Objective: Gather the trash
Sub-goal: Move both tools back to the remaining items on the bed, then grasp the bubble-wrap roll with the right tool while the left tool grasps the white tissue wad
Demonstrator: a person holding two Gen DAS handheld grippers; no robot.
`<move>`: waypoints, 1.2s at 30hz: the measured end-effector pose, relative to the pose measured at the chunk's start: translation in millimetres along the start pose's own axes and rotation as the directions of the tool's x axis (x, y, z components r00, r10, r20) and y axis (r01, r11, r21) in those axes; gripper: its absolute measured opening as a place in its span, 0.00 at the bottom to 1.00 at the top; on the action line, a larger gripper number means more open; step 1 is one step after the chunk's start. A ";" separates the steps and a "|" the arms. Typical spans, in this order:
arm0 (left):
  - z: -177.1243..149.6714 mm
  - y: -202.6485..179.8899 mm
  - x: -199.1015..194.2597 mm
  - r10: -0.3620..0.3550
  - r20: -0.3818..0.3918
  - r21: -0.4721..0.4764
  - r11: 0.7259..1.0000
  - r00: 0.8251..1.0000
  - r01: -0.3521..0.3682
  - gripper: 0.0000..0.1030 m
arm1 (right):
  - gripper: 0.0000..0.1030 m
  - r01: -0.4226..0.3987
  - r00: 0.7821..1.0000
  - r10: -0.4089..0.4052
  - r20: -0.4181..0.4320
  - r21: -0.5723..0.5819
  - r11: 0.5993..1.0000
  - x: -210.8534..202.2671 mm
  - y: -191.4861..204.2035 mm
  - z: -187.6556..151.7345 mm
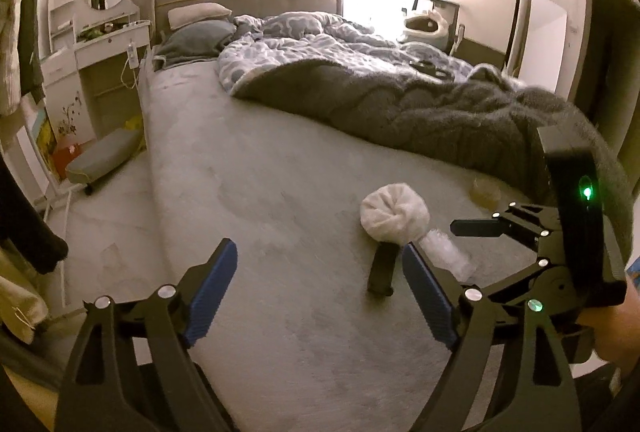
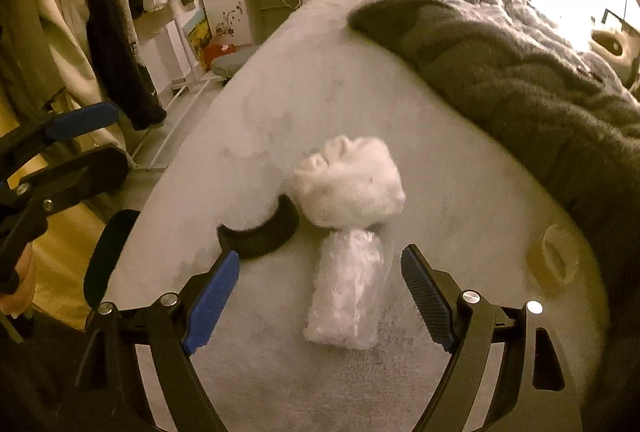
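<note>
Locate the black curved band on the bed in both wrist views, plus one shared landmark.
Left wrist: the black curved band is lower centre-right, seen edge-on below the white crumpled wad, left of the left gripper's right finger.
Right wrist: the band is centre-left, a dark arc left of the wad, above the right gripper's left finger.
Shared landmark: the bubble-wrap roll below the wad.
</note>
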State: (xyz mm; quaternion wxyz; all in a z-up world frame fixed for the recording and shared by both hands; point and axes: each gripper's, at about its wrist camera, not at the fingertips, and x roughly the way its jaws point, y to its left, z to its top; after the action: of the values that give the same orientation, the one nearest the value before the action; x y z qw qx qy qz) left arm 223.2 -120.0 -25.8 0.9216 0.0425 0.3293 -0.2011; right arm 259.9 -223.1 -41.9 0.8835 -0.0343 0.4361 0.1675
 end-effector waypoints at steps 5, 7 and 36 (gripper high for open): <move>-4.2 -6.5 17.1 0.047 -0.074 0.039 0.998 0.996 -0.045 0.86 | 0.62 -0.012 1.000 0.012 -0.019 0.021 1.000 7.2 -5.3 -5.9; -7.1 -9.4 21.8 0.054 -0.091 0.062 0.997 0.994 -0.049 0.86 | 0.59 0.004 0.999 -0.003 -0.034 0.019 1.000 10.5 -6.6 -7.1; -24.1 -50.5 80.6 -0.048 -0.173 0.089 0.994 0.984 0.064 0.62 | 0.28 -0.055 0.998 0.048 0.046 0.170 0.984 -16.8 -53.0 -17.3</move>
State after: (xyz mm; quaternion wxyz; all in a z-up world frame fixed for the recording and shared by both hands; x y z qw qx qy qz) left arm 245.5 -188.7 -92.2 0.8810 0.0935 0.3981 -0.2379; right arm 254.6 -281.0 -44.0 0.8875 0.0568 0.4310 0.1529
